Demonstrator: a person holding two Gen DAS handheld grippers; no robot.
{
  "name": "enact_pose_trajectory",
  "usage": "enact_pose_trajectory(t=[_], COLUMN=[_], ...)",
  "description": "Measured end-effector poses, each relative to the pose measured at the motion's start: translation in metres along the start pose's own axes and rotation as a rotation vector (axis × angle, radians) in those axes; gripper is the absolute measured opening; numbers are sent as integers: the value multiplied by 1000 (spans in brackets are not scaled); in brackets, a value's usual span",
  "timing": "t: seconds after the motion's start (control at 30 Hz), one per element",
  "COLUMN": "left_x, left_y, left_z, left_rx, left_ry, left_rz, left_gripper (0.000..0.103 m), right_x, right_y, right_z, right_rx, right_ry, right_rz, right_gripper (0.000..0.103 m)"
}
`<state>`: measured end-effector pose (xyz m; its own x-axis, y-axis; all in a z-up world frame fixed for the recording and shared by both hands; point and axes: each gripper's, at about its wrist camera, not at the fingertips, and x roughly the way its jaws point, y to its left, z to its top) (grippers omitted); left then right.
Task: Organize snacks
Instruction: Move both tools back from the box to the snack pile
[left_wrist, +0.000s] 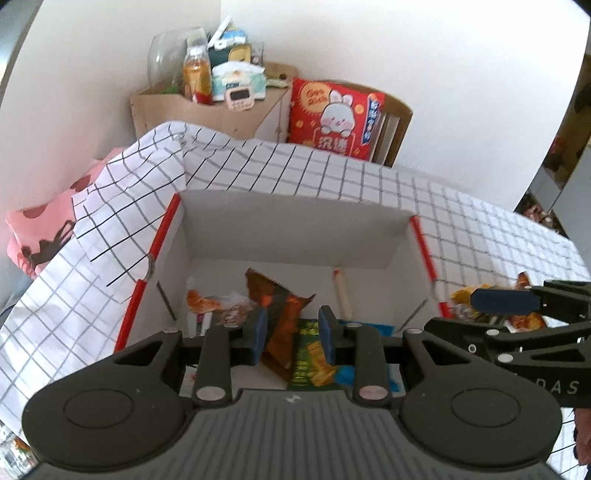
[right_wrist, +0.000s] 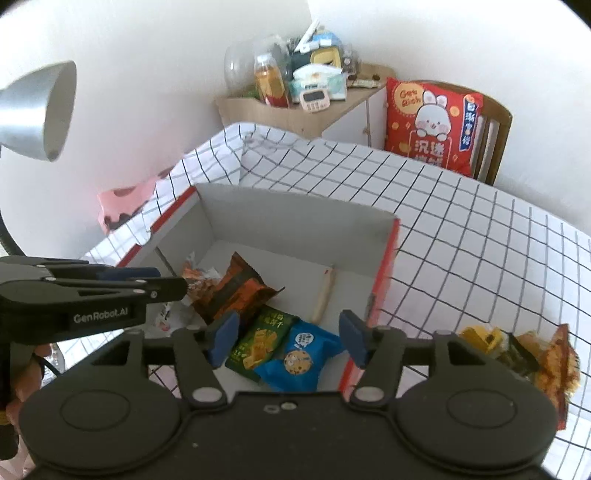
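A white cardboard box with red edges (left_wrist: 295, 221) (right_wrist: 295, 221) sits open on the checked tablecloth. Inside lie a brown-orange snack bag (left_wrist: 280, 314) (right_wrist: 236, 291), a green bag (left_wrist: 308, 354) (right_wrist: 258, 343), a blue cookie bag (right_wrist: 299, 358) and a clear-wrapped bread (left_wrist: 207, 302). My left gripper (left_wrist: 291, 336) is open and empty above the box, over the brown and green bags. My right gripper (right_wrist: 288, 339) is open and empty above the box's near right corner, over the blue bag. Yellow and orange snack bags (right_wrist: 517, 350) (left_wrist: 480, 299) lie on the cloth right of the box.
A wooden cabinet (left_wrist: 207, 110) (right_wrist: 295, 110) with a bottle, tissues and a timer stands behind the table. A red rabbit cushion (left_wrist: 336, 118) (right_wrist: 432, 122) leans on a chair. A silver lamp (right_wrist: 40, 107) hangs at the left. Pink cloth (left_wrist: 37, 229) lies at the left.
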<state>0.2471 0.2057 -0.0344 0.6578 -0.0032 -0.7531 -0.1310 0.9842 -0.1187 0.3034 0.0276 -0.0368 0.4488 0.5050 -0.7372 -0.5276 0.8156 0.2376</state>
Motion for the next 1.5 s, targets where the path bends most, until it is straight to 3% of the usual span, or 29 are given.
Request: enact_pose_trajectory(t=[0.03, 0.1, 0.13, 0.17, 0.5, 0.83, 0.93, 1.2, 1.5], left_x=[-4, -11, -16, -22, -48, -48, -43, -16, 22], left_y=[-3, -11, -15, -20, -77, -129, -143, -186, -235], left_z=[0, -1, -1, -3, -17, -33, -37, -56, -62], left_rx=[-2, -6, -7, -6, 66, 123, 123, 141, 207], left_ry=[-8, -25, -36, -53, -111, -127, -124, -66, -43], left_rz=[-10, -35, -47, -61, -132, -192, -212, -226, -183], left_gripper=[33, 47, 59, 62, 62, 74, 79, 80, 80], right_x=[-5, -17, -22, -28, -84, -122, -130, -135, -131], right_y=[-1, -5, -7, -9, -36, -89, -108, -153, -208], right_z=[-1, -4, -6, -8, -36, -71, -84, -112, -116], right_rx=[3, 7, 10, 15, 34, 97, 121, 176, 259], right_ry=[-10, -26, -32, -38, -100, -143, -143, -124, -109], right_rz=[4, 10, 13, 17, 4, -56, -75, -142, -181], right_gripper=[64, 65, 66, 67, 82, 95, 98, 102, 102])
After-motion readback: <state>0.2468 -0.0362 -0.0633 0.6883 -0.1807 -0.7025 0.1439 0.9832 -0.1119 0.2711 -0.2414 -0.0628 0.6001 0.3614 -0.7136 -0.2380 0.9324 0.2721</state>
